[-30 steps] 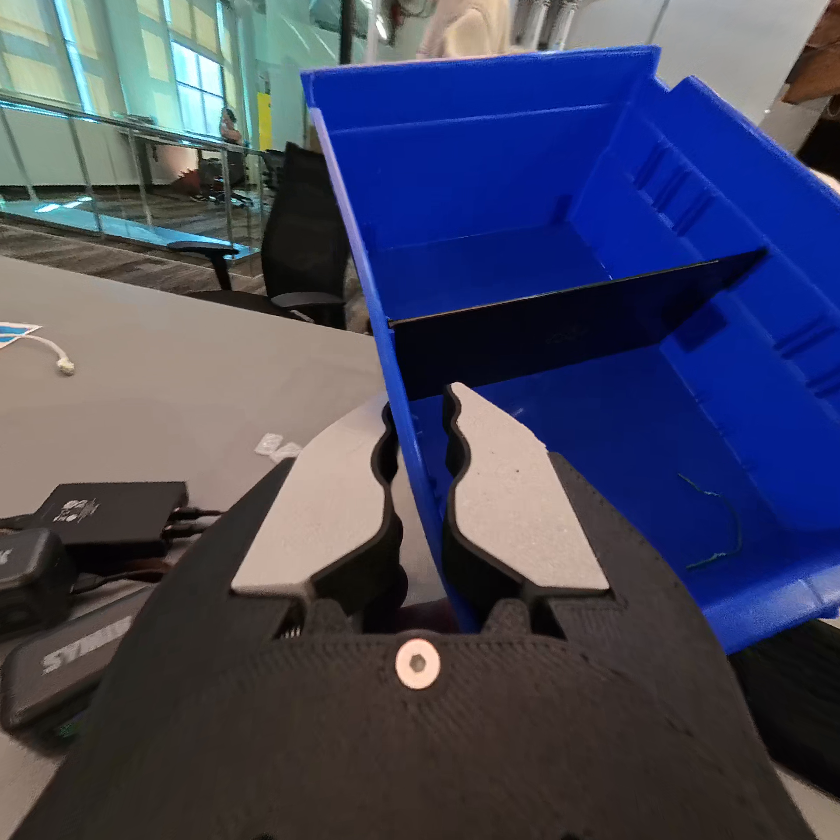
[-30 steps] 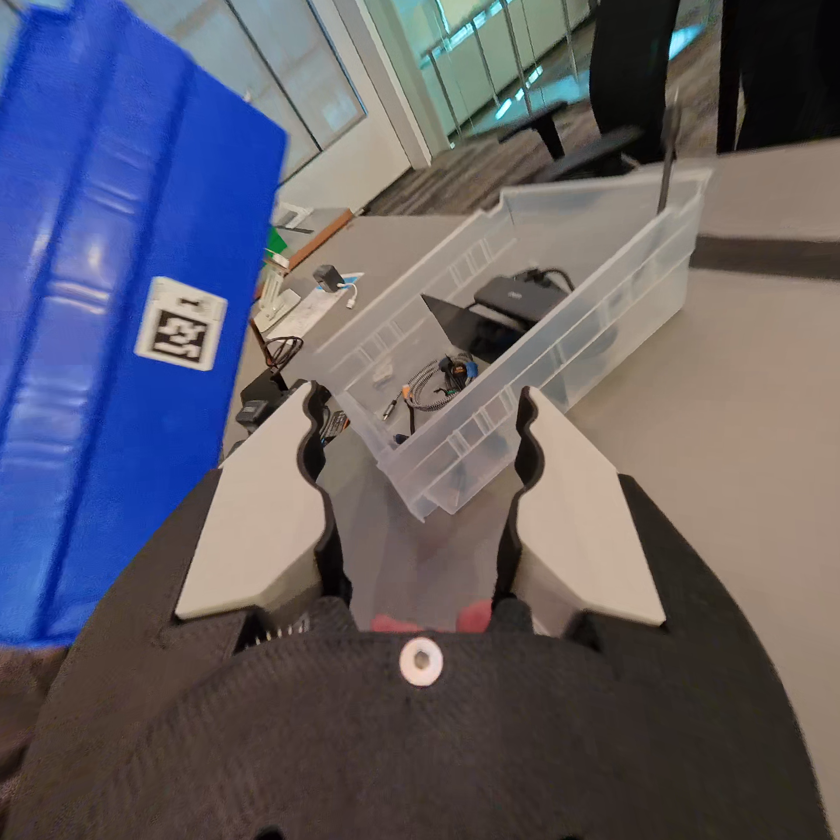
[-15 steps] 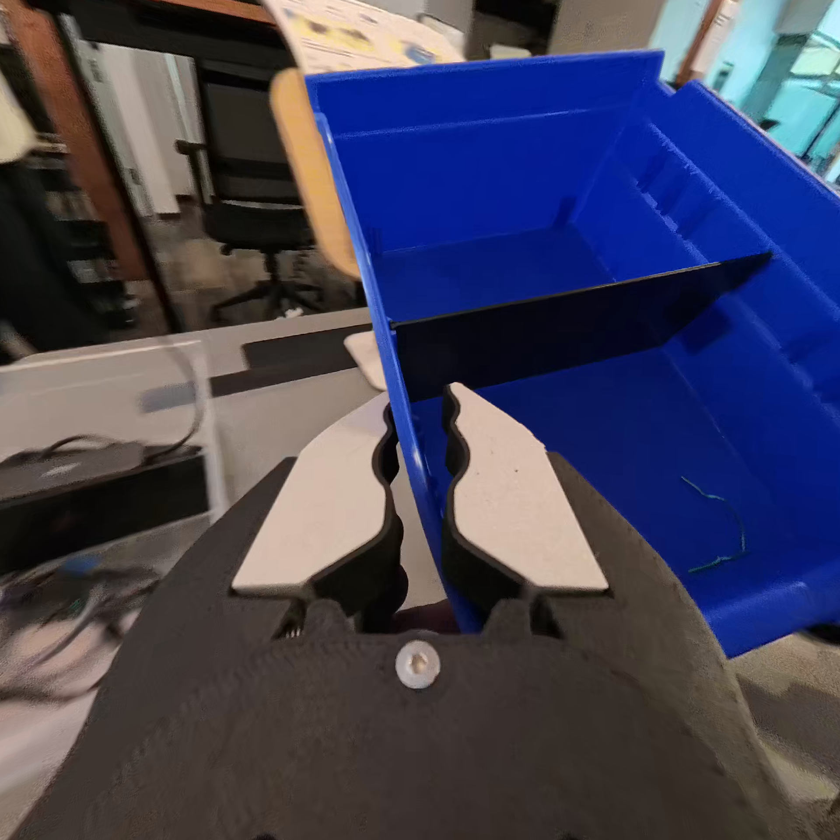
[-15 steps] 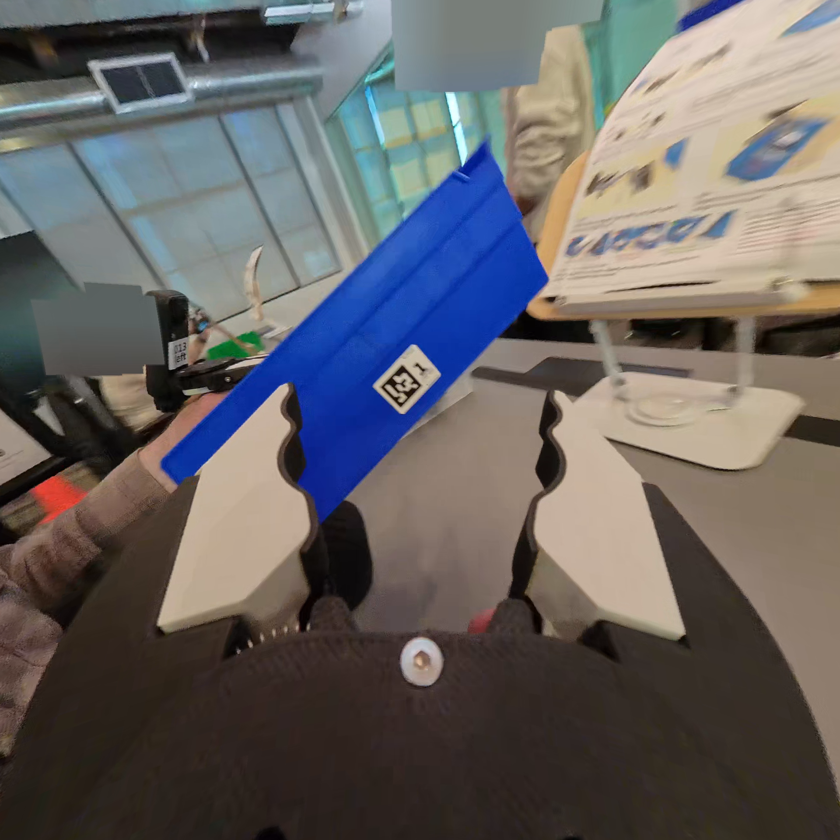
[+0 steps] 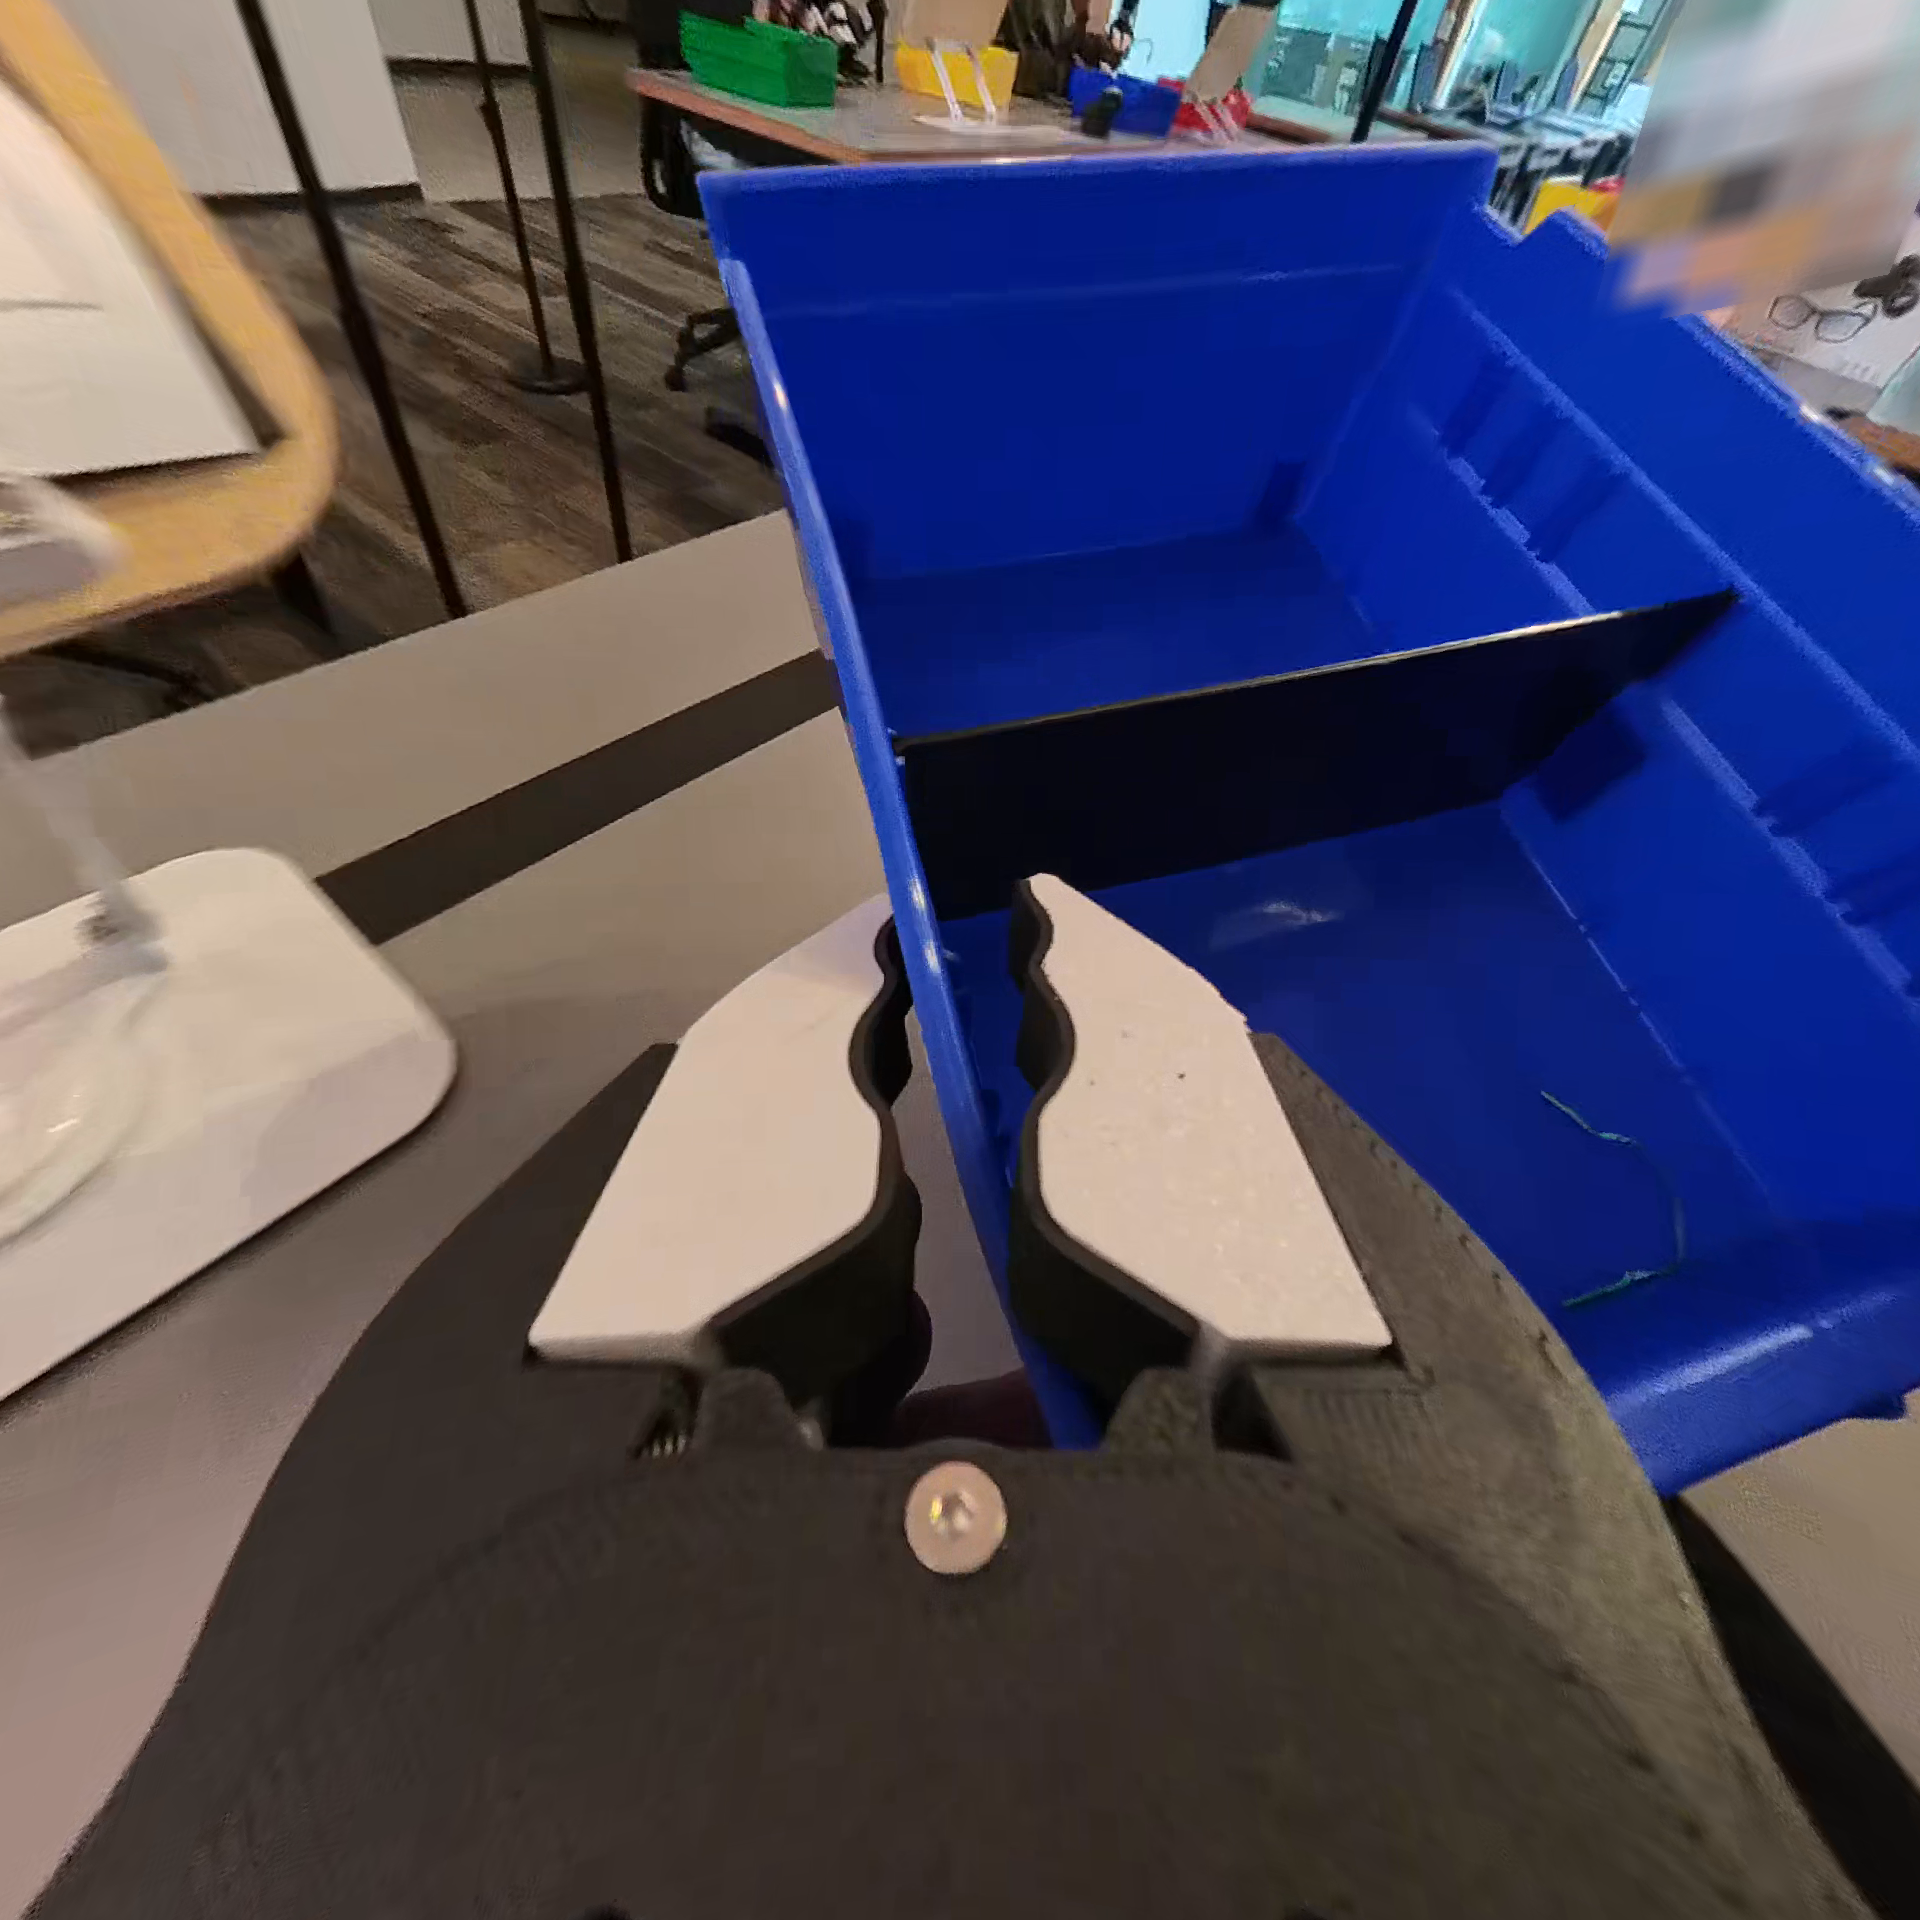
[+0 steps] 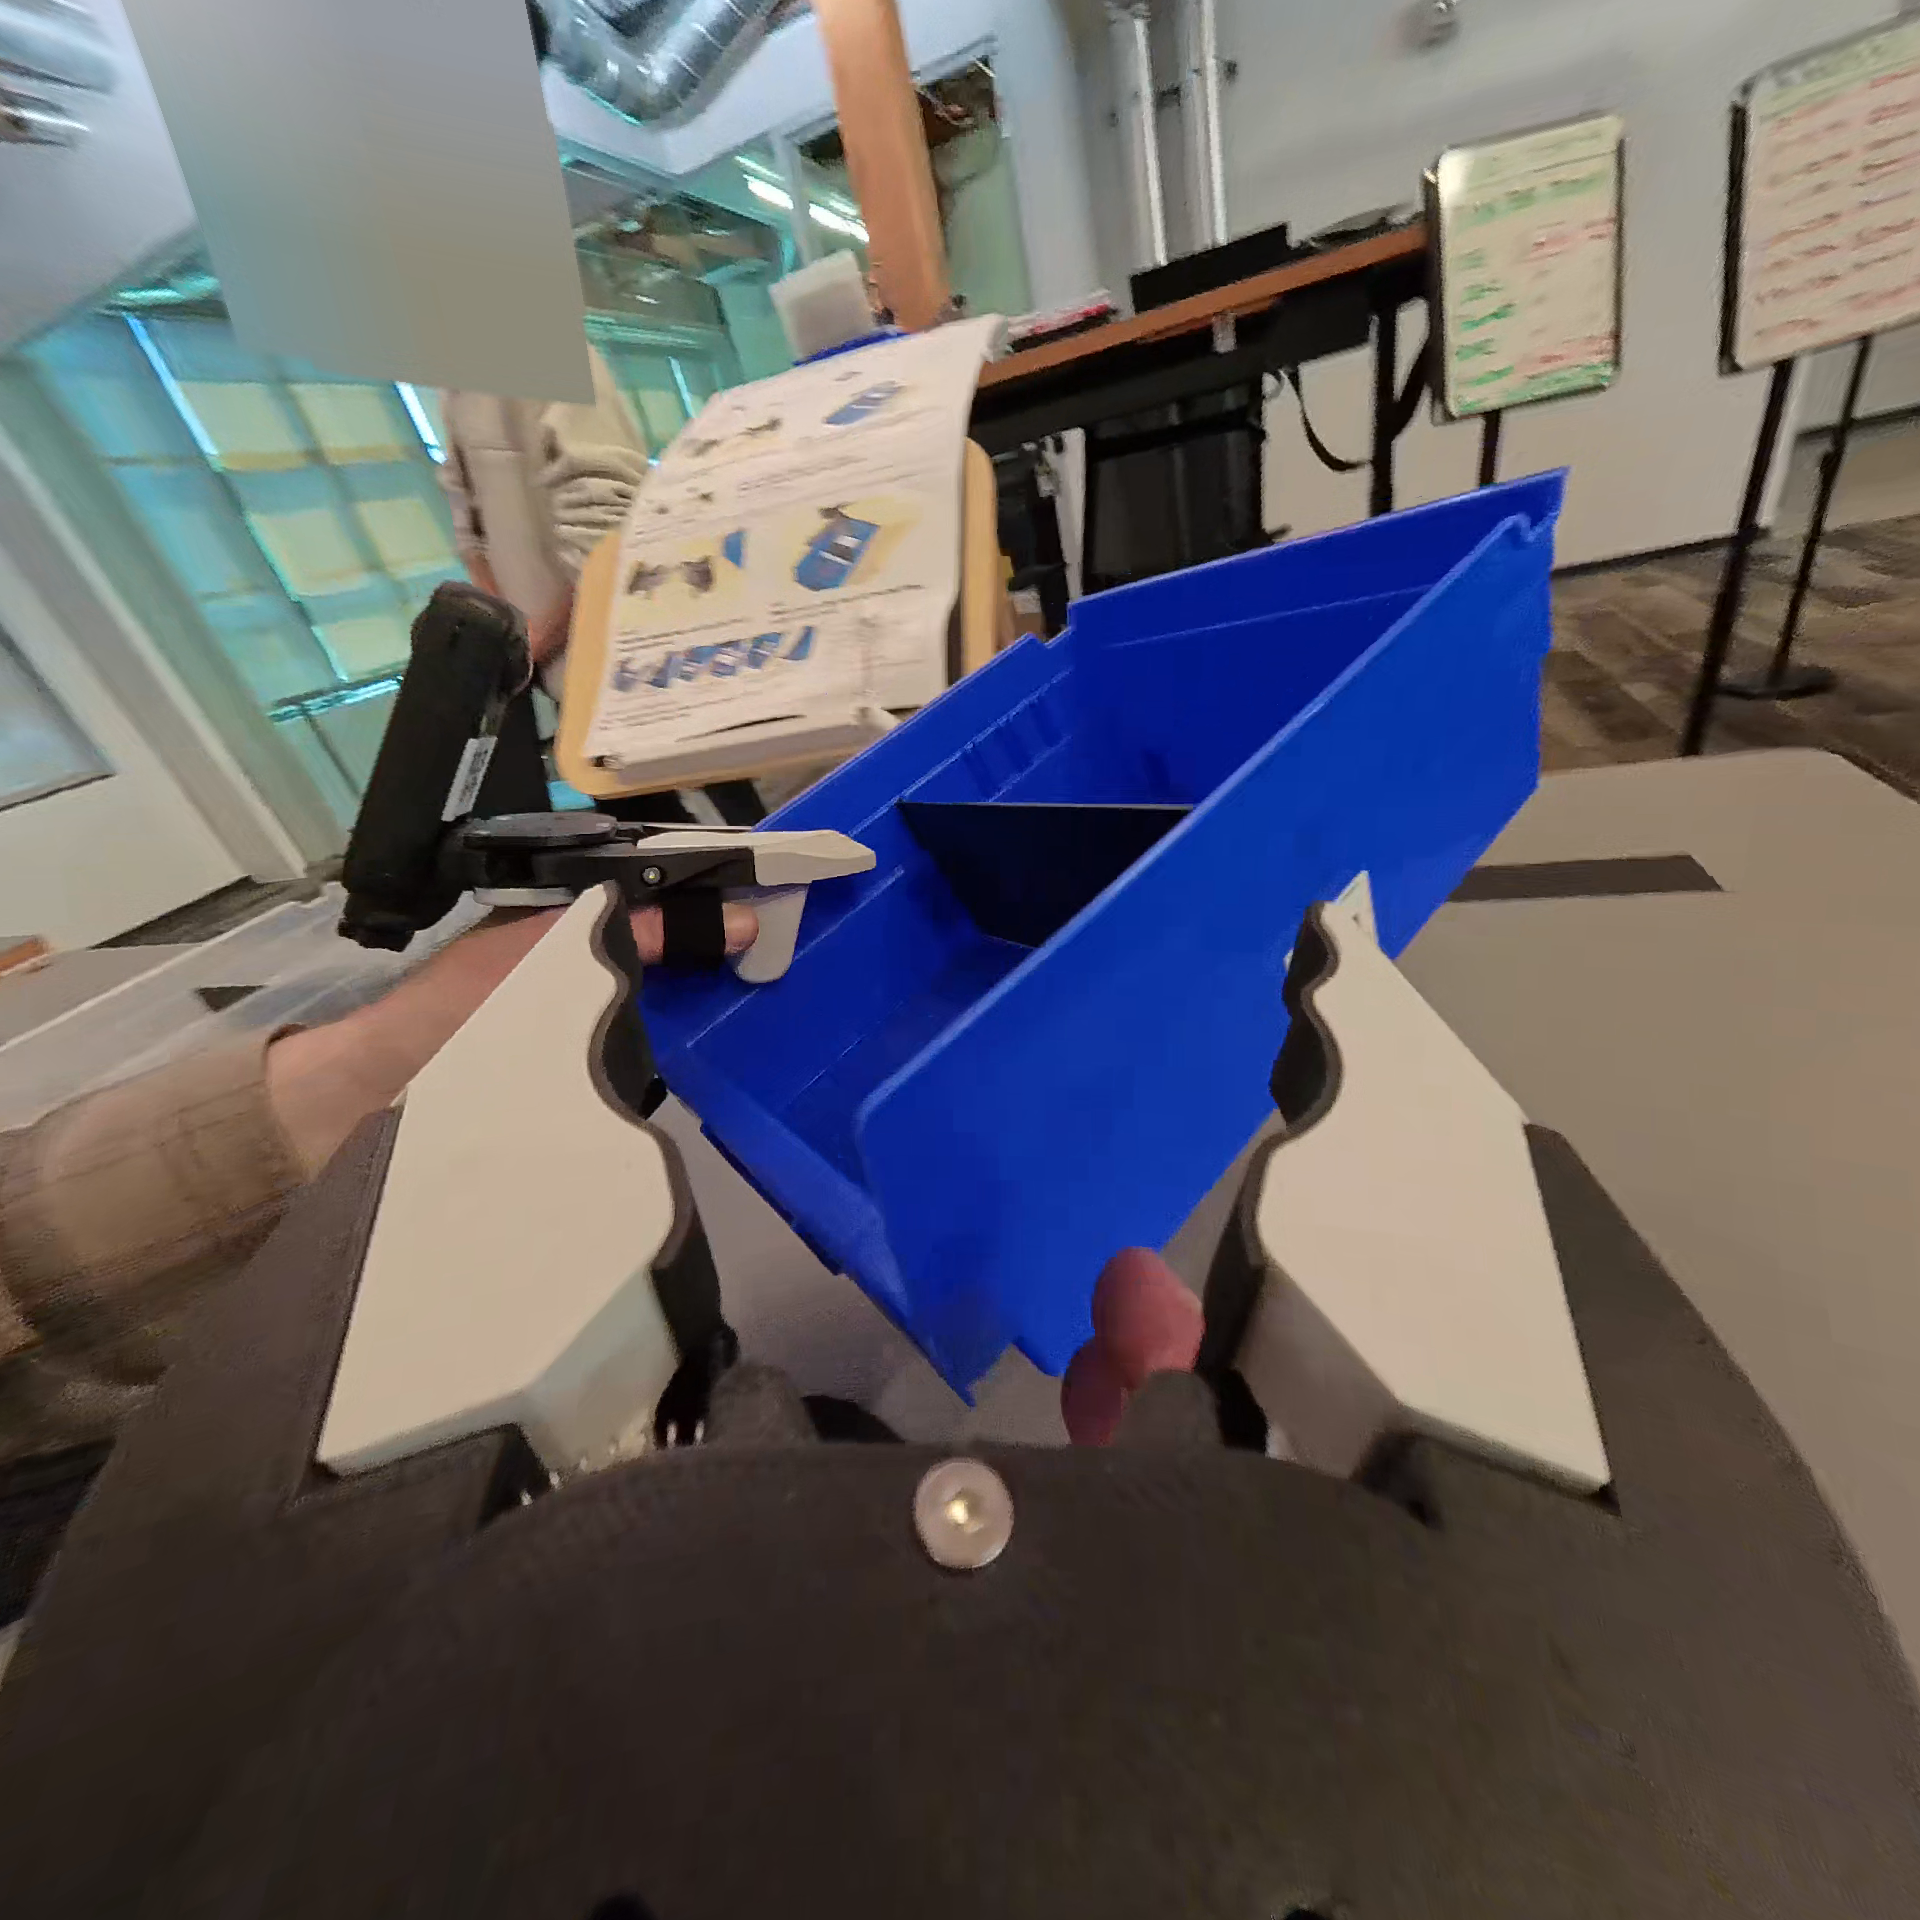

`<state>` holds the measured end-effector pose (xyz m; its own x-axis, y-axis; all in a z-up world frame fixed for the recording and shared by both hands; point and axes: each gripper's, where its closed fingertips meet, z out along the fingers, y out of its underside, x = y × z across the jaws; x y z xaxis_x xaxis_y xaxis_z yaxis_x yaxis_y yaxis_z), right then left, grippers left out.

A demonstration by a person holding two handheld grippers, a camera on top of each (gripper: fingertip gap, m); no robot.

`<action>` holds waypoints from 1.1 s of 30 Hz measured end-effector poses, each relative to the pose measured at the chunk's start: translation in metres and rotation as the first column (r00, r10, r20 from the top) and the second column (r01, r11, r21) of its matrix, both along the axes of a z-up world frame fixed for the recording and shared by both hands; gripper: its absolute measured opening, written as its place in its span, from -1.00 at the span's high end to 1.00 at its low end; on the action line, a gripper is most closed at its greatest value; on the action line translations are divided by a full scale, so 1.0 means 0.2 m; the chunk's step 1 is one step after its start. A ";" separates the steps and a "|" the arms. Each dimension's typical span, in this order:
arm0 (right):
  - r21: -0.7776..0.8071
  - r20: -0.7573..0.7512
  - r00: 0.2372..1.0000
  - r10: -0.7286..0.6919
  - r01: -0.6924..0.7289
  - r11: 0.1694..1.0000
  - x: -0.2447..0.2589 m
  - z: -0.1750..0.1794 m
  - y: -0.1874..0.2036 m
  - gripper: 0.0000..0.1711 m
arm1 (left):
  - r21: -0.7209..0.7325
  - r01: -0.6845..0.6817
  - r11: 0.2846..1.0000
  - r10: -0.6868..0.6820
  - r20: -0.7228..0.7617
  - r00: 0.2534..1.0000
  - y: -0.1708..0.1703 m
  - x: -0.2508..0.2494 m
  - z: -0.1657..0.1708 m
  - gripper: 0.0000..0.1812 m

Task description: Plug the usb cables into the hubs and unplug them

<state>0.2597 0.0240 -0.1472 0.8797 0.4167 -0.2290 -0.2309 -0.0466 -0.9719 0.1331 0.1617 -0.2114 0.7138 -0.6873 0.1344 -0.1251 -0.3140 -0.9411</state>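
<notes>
- The left hand-held gripper (image 5: 961, 935) pinched the blue bin (image 5: 1195, 436)'s side wall, bin tilted in the air.
- The right hand-held gripper (image 6: 961, 925) stood spread, holding nothing.
- Best lowered level onto the surface (image 6: 1662, 1039) before the pinch was let go.

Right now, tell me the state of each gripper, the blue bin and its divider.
left gripper: shut on the blue bin's side wall.
right gripper: open, holding nothing.
blue bin: lifted, tilted, no cables or hubs inside, only a thin green strand.
black divider: upright, slotted across the bin.
</notes>
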 end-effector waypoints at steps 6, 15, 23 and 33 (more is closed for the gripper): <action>-0.024 0.045 0.994 -0.104 0.105 0.994 0.26 -0.15 0.20 -0.33 | 0.000 0.030 1.000 -0.030 -0.029 0.999 0.12 0.42 -0.10 0.80; -0.079 0.082 0.984 -0.155 0.162 0.984 0.53 -0.33 0.39 -0.31 | -0.051 0.047 0.998 -0.048 -0.015 0.999 0.26 0.69 -0.28 0.74; -0.127 0.077 0.984 -0.159 0.168 0.978 0.63 -0.45 0.51 -0.26 | -0.083 0.046 0.995 -0.047 -0.008 0.999 0.31 0.77 -0.38 0.63; -0.171 0.130 0.971 -0.203 0.223 0.960 0.77 -0.57 0.59 -0.09 | -0.091 0.074 0.993 -0.074 -0.004 0.997 0.28 0.85 -0.41 0.45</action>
